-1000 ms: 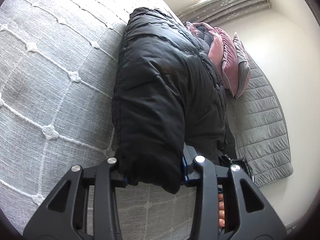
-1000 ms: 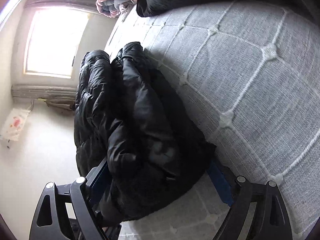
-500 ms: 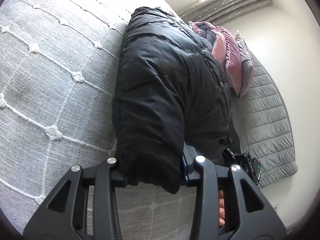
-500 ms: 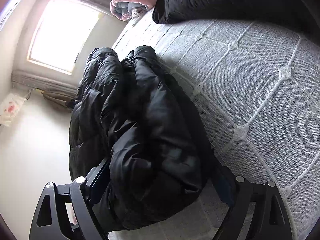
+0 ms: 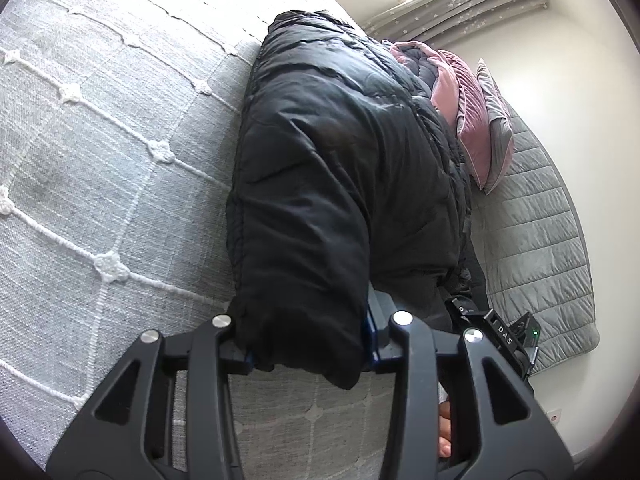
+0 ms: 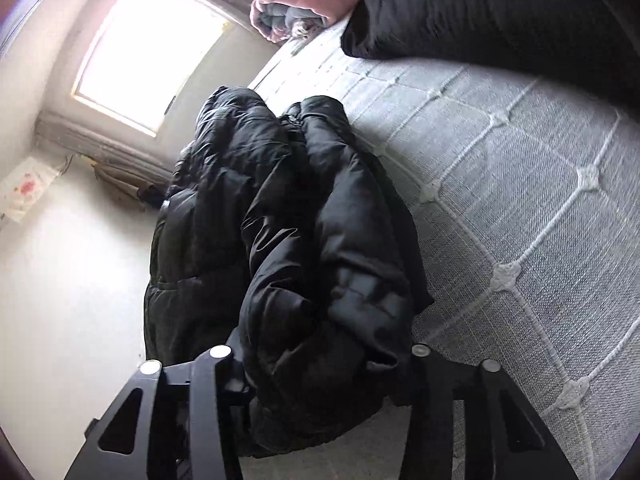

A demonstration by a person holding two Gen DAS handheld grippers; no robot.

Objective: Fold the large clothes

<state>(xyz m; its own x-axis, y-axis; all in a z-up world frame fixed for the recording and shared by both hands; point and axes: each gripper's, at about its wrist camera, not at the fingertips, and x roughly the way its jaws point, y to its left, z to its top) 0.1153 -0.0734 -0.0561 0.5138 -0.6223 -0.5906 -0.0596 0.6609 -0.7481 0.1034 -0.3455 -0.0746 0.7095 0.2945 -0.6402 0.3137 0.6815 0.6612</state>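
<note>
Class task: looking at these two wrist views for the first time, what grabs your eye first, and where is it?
A puffy black jacket fills the middle of both views, sprawled on a grey quilted bedspread. Each gripper has a bunched end between its jaws; the right gripper is closing. Pink bedding sits behind, toward the window.

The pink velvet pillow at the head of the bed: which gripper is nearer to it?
Hard to say. Both the left gripper and the right gripper clamp black puffer jacket folds well short of the pink velvet pillow.
</note>
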